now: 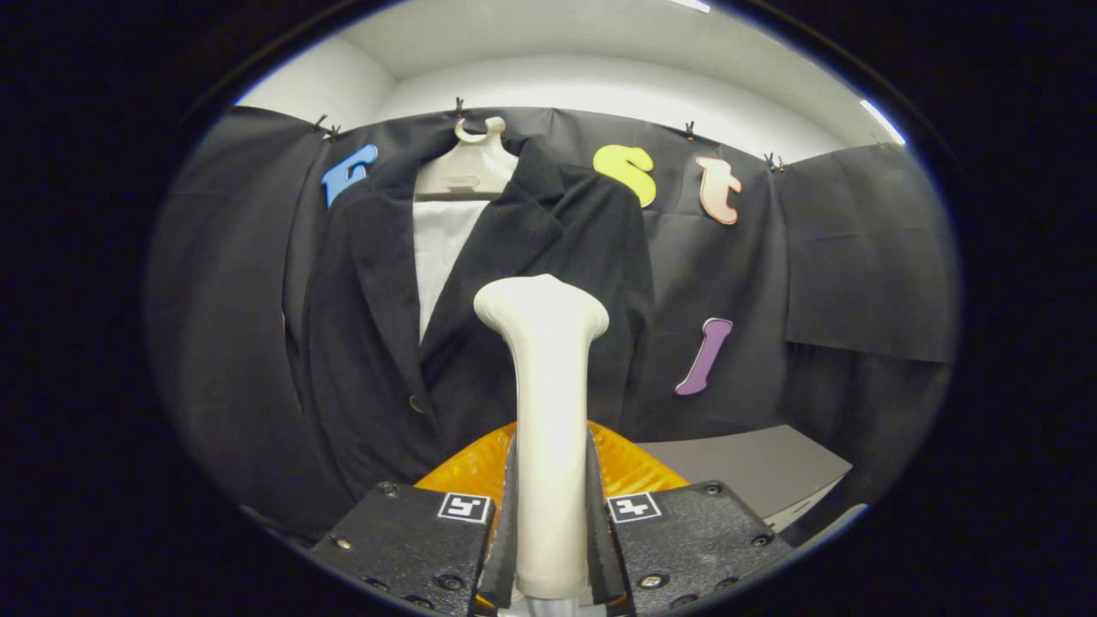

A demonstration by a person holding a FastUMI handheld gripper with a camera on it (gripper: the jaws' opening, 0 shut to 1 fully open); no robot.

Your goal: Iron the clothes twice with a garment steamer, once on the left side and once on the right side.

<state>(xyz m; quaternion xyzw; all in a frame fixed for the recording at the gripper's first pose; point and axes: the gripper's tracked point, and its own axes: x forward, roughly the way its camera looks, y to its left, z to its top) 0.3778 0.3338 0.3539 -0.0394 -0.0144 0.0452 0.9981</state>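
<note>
the gripper [551,548] had both fingers pinched on the steamer [548,411] handle, holding it upright so its head faced the jacket [506,283] hanging on a hanger [474,163] just beyond; judging by that, a pass looked ready, head aimed near the lapel

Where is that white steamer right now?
The garment steamer stands upright, clamped between the gripper fingers, its head just before the hanging black jacket.

A recording booth: black cloth wall [857,248] clipped below white walls, a jacket [514,283] hung on it.
</note>
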